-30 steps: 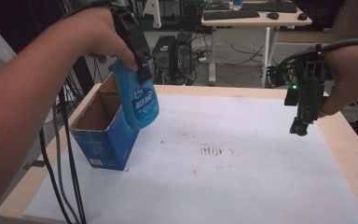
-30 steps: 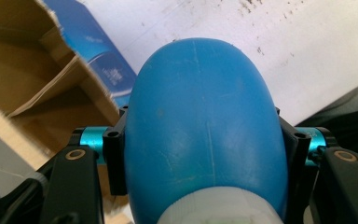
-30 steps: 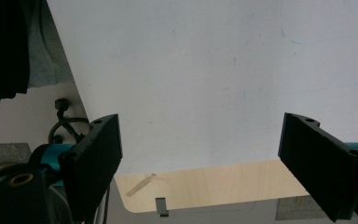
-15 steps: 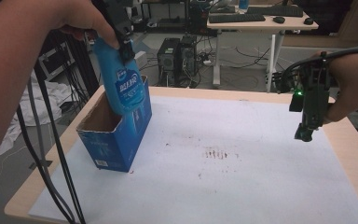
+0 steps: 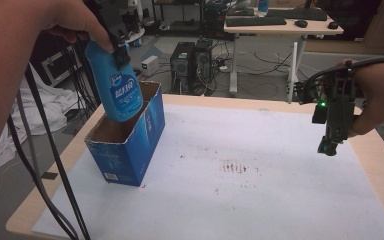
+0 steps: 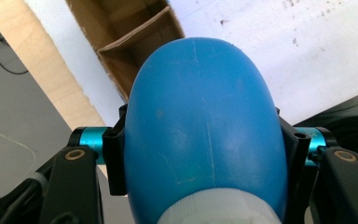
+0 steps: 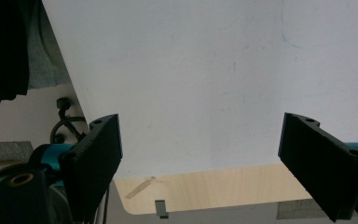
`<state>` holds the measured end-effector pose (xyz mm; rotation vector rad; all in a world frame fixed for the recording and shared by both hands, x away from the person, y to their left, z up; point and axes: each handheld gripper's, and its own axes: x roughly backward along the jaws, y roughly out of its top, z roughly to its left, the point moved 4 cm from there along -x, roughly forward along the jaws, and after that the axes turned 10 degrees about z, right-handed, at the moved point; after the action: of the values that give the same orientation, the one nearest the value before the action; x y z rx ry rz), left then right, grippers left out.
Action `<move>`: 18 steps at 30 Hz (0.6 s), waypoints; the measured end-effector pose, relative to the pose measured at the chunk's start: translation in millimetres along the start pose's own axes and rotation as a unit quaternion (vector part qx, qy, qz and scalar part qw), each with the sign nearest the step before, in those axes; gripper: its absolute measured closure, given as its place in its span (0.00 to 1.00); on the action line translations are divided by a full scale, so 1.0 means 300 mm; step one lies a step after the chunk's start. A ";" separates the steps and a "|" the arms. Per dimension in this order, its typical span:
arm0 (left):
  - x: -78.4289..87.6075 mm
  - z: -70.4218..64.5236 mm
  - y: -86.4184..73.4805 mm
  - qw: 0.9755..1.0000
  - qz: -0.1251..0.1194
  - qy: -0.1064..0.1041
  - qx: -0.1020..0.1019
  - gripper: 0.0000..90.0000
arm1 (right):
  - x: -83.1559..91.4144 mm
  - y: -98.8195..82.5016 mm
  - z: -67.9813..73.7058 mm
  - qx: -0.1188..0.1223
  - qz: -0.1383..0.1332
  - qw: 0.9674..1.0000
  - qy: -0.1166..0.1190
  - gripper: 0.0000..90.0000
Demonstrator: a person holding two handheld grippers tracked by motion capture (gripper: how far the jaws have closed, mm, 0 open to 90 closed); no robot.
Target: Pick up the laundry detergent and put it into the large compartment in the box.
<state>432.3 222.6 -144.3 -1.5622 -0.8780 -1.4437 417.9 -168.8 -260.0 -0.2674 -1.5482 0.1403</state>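
A blue plastic bottle (image 5: 119,87) with a white label hangs bottom-down over the open top of a blue cardboard box (image 5: 128,140) at the table's left. My left gripper (image 5: 114,47) is shut on the bottle's upper part. In the left gripper view the bottle (image 6: 200,126) sits wedged between both pads, with the box's brown inside (image 6: 126,44) below it. My right gripper (image 5: 330,145) hangs above the right side of the white sheet, pointing down. In the right gripper view its jaws (image 7: 200,158) stand wide open with nothing between them.
A white sheet (image 5: 260,165) with dark smudges near its middle covers the wooden table (image 5: 375,160). Black cables (image 5: 45,165) trail down at the left. Desks, computer towers and cables stand on the floor beyond the table's far edge.
My left gripper has carried the bottle up and leftward, from leaning at the box's right side to hanging upright over its opening. The right gripper has stayed in place.
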 end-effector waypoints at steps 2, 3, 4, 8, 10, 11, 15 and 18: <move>-0.013 0.017 -0.005 1.000 0.000 -0.002 -0.001 0.42 | -0.001 -0.001 0.001 -0.002 0.001 1.000 0.001 0.14; -0.013 0.017 -0.005 1.000 0.000 -0.002 -0.001 0.42 | -0.001 -0.001 0.001 -0.004 0.001 1.000 0.001 0.14; -0.019 0.023 -0.005 1.000 0.000 0.001 -0.008 0.42 | -0.001 -0.002 -0.001 -0.005 0.000 1.000 0.000 0.14; -0.049 0.042 -0.007 1.000 0.004 0.011 -0.023 0.42 | 0.000 -0.004 -0.002 -0.003 0.001 1.000 -0.001 0.14; -0.062 0.051 -0.007 0.999 0.008 0.015 -0.028 0.42 | 0.001 -0.005 0.001 -0.006 0.001 1.000 -0.001 0.14; -0.069 0.054 -0.006 0.999 0.007 0.016 -0.029 0.42 | 0.001 -0.005 0.002 -0.006 0.001 1.000 0.000 0.14; -0.094 0.062 -0.003 0.999 0.011 0.018 -0.043 0.42 | 0.001 -0.006 0.003 -0.008 0.002 1.000 0.000 0.14; -0.123 0.064 0.000 0.998 0.015 0.020 -0.057 0.42 | 0.001 -0.007 0.001 -0.007 0.000 1.000 0.000 0.14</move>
<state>436.6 241.4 -181.1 -1.6180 -0.7559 -1.5212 417.4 -170.7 -259.2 -0.2788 -1.5504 0.1308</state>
